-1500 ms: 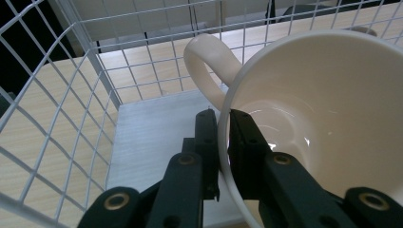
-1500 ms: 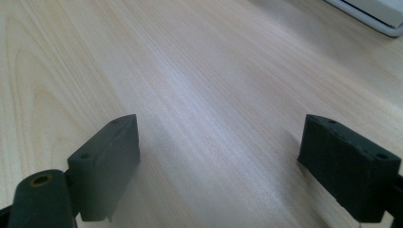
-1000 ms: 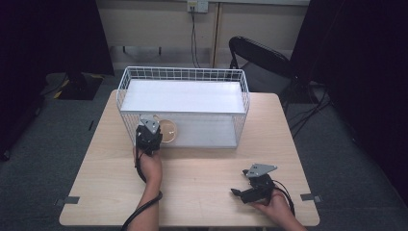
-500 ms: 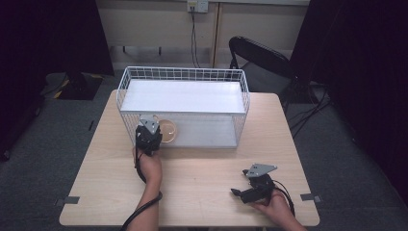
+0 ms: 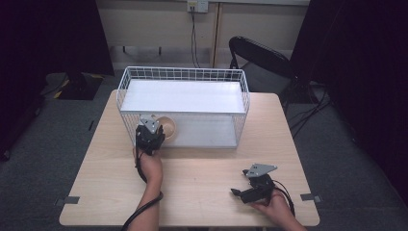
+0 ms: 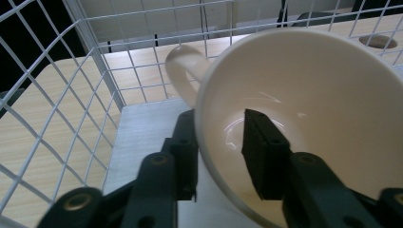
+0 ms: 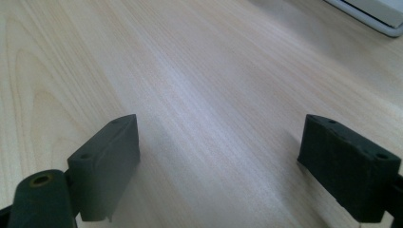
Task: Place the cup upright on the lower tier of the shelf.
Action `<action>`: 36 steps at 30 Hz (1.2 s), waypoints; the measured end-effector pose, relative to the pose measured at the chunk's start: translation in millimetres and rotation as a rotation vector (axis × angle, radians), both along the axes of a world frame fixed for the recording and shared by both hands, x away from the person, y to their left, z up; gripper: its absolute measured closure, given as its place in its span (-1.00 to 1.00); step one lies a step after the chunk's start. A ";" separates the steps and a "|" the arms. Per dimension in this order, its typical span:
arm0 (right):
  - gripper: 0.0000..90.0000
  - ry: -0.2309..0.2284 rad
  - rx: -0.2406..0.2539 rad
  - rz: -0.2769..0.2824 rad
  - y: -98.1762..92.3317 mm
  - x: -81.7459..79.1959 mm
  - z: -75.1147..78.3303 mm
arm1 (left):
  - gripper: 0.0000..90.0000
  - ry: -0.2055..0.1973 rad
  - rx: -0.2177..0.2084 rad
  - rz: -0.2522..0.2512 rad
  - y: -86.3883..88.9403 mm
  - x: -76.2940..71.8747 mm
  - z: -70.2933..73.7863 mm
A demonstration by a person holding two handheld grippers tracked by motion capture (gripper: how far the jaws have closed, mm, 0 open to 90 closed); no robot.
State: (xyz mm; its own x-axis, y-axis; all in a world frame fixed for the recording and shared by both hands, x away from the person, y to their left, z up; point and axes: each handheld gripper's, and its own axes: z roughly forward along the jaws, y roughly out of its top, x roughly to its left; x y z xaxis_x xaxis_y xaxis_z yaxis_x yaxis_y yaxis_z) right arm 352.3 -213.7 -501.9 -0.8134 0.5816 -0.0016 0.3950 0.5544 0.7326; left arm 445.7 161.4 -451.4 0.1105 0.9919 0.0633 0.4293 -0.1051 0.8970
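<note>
A wooden table (image 5: 202,187) is shown bearing a white wire basket (image 5: 183,79) with a white shelf (image 5: 183,95) across it. A cream cup (image 6: 304,109) is seen lying on its side on the basket's lower floor, near the left end. The left gripper (image 6: 218,152) is placed astride the cup's rim, one jaw inside and one outside; its jaws have just been opening, and gaps are visible at the wall. The right gripper (image 7: 218,161) is held low over bare tabletop, jaws wide apart and empty.

cup (image 5: 166,127) in basket's (image 5: 183,74) lower left, basket on table (image 5: 202,168)
</note>
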 end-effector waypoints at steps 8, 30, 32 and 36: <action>-0.72 0.000 0.000 0.000 0.0 0.0 0.0 | 0.27 -0.008 -0.005 -0.024 1.0 1.1 1.6; -0.72 0.002 0.000 -0.001 -0.1 -0.2 0.1 | -0.20 -0.036 -0.033 -0.041 1.1 2.4 9.8; -0.72 0.001 0.000 -0.001 -0.1 -0.2 0.1 | -0.21 -0.037 -0.040 -0.046 1.9 2.1 11.4; -0.72 0.000 0.000 -0.001 -0.1 -0.1 0.0 | -0.27 -0.041 -0.079 -0.063 4.9 1.5 17.6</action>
